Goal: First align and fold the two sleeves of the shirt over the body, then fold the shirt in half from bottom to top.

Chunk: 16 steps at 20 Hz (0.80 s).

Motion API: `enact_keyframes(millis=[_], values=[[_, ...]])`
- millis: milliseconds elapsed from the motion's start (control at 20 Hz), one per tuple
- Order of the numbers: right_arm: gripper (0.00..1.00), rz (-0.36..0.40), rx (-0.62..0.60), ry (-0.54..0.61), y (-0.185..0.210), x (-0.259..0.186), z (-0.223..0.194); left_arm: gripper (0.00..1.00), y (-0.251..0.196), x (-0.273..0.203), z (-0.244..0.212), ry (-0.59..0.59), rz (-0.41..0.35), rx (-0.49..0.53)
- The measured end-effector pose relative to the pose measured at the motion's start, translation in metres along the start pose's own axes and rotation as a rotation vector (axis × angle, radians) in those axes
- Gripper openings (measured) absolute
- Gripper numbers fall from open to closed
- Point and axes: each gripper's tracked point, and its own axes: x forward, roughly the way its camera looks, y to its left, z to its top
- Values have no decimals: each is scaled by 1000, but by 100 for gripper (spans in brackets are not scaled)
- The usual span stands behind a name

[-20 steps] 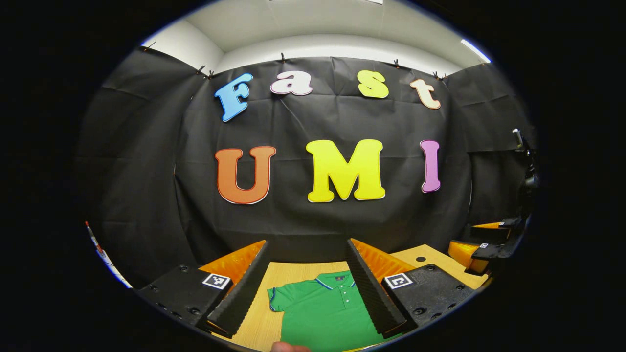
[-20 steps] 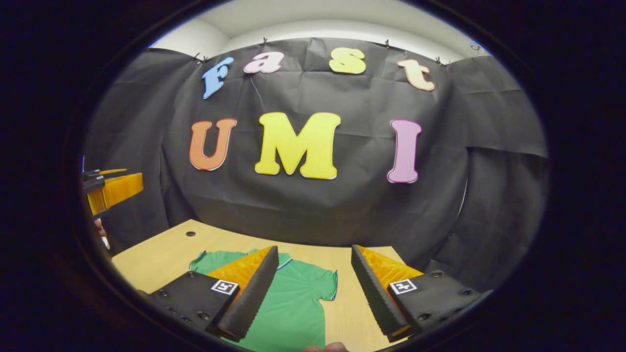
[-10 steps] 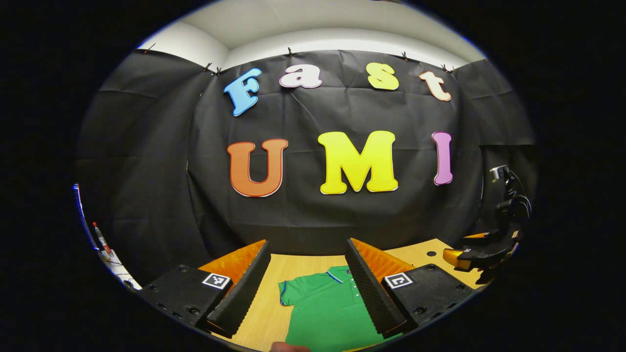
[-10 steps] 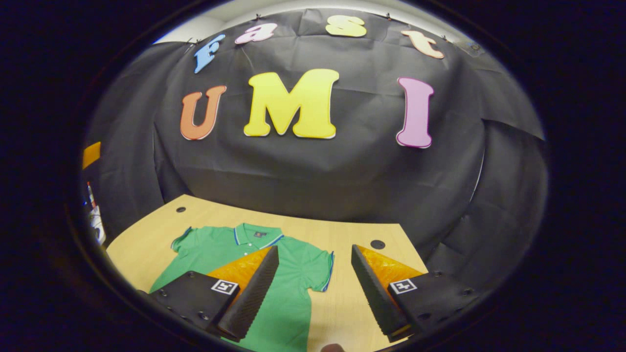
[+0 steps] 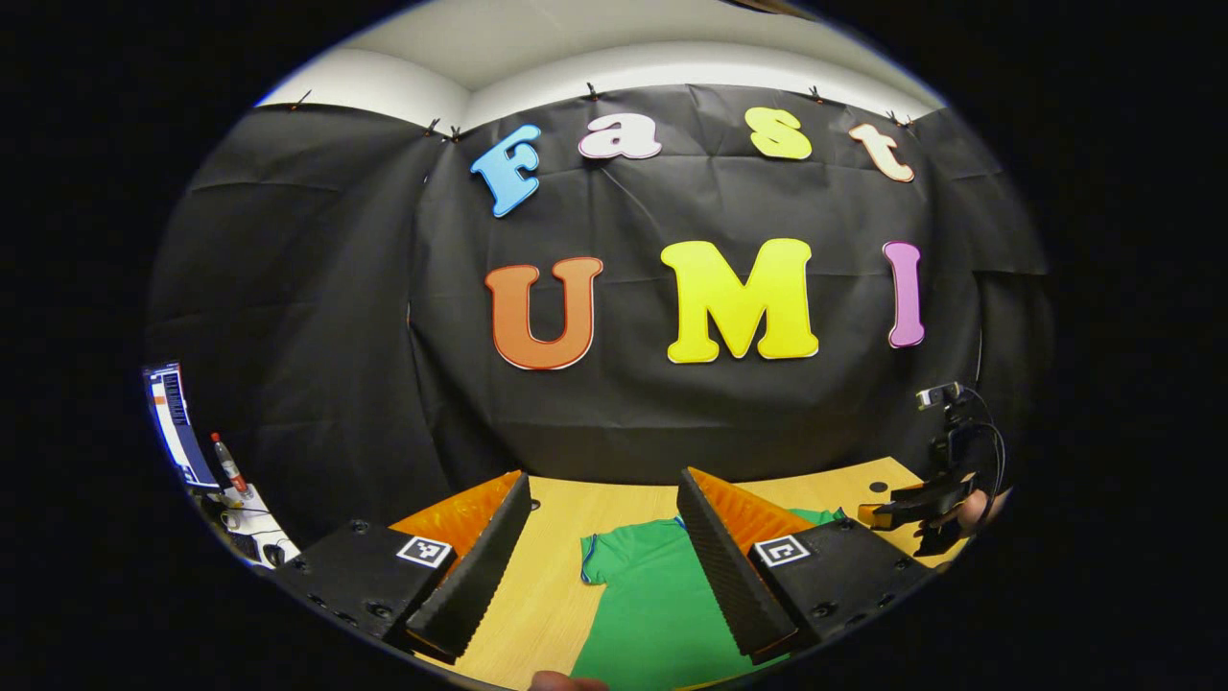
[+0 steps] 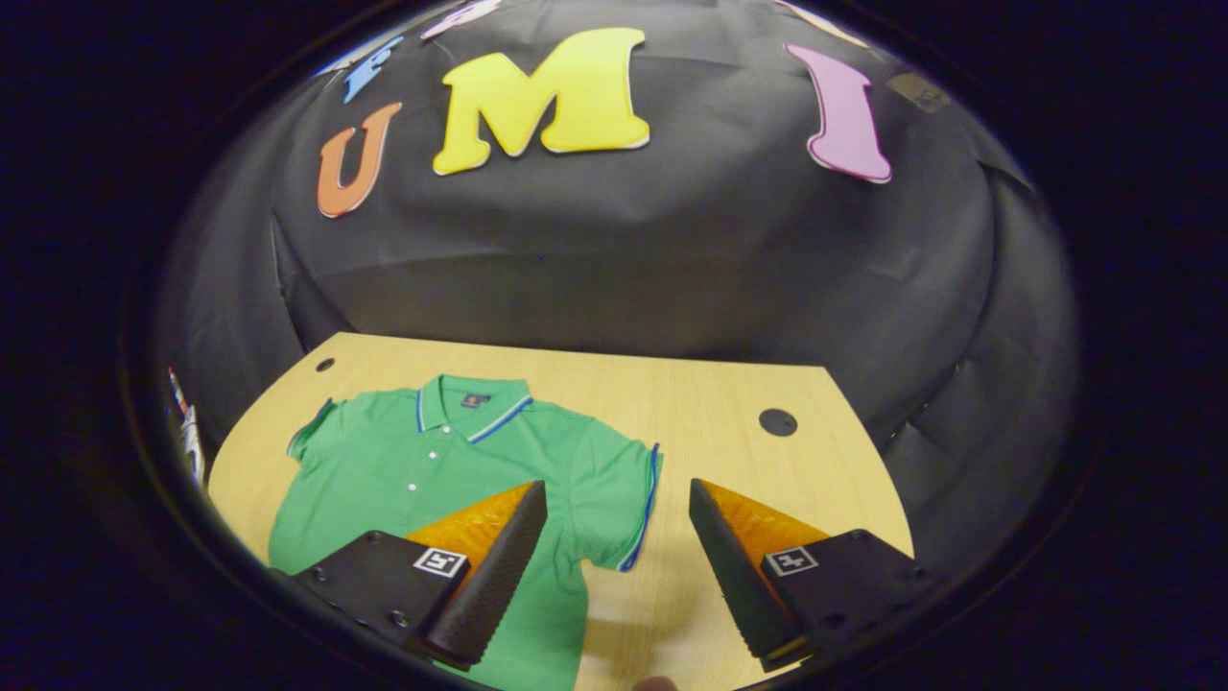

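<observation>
Lying flat and face up on the wooden worktop (image 6: 729,384), the green shirt (image 6: 432,470) has its collar toward the black booth wall and both short sleeves spread out. The right tongs (image 6: 618,547) hang above the shirt's right sleeve (image 6: 624,499) with fingers spread wide and nothing between them. The left tongs (image 5: 602,537) are likewise spread and empty, raised over the other sleeve (image 5: 614,561). In the left gripper view, the right tongs appear at the far right, held by a hand (image 5: 971,511).
</observation>
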Motion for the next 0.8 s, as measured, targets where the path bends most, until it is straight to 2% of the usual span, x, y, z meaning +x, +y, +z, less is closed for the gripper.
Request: enact_keyframes(millis=[350, 600, 750, 800], values=[[95, -33, 28, 102, -21, 81, -38, 99, 3, -6, -15, 54, 48, 10], [96, -29, 45, 136, -15, 107, -49, 99, 2, -11, -32, 114, 68, 13], [69, -39, 49, 166, -16, 115, -57, 99, 1, -11, -32, 118, 71, 23], [69, -38, 34, 162, -15, 119, -58, 98, 0, -10, -33, 122, 70, 25]])
